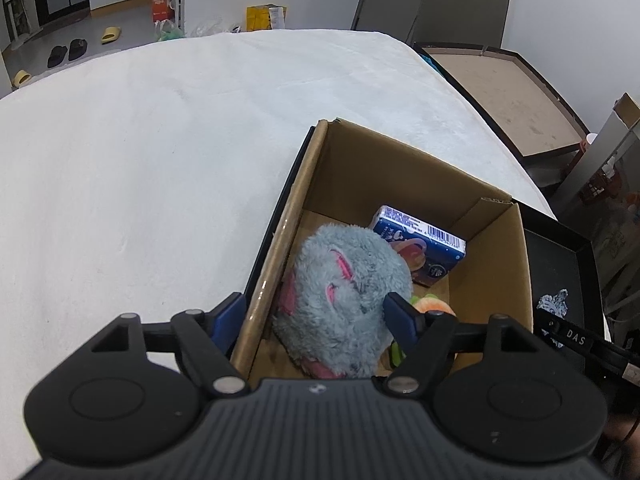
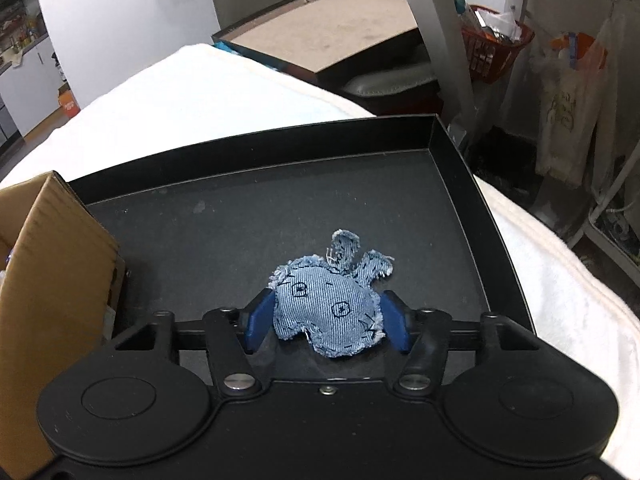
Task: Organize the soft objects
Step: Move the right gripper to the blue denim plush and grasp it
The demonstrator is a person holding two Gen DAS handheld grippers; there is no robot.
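Observation:
A grey plush toy with pink ears [image 1: 344, 296] lies in a brown cardboard box [image 1: 400, 168] beside a blue carton [image 1: 420, 248] and an orange-green soft toy [image 1: 432, 308]. My left gripper [image 1: 316, 316] is open above the box, its left finger outside the box wall and its right finger against the plush. A denim stuffed toy [image 2: 328, 308] lies in a black tray [image 2: 460, 168]. My right gripper [image 2: 326, 320] has a finger on each side of the denim toy, close to it; I cannot tell whether they press it.
Box and tray stand side by side on a table under a white cloth [image 1: 140, 152]. The box's corner [image 2: 52, 248] shows left of the tray. A framed board [image 1: 500, 88] and chairs stand past the table's far right edge.

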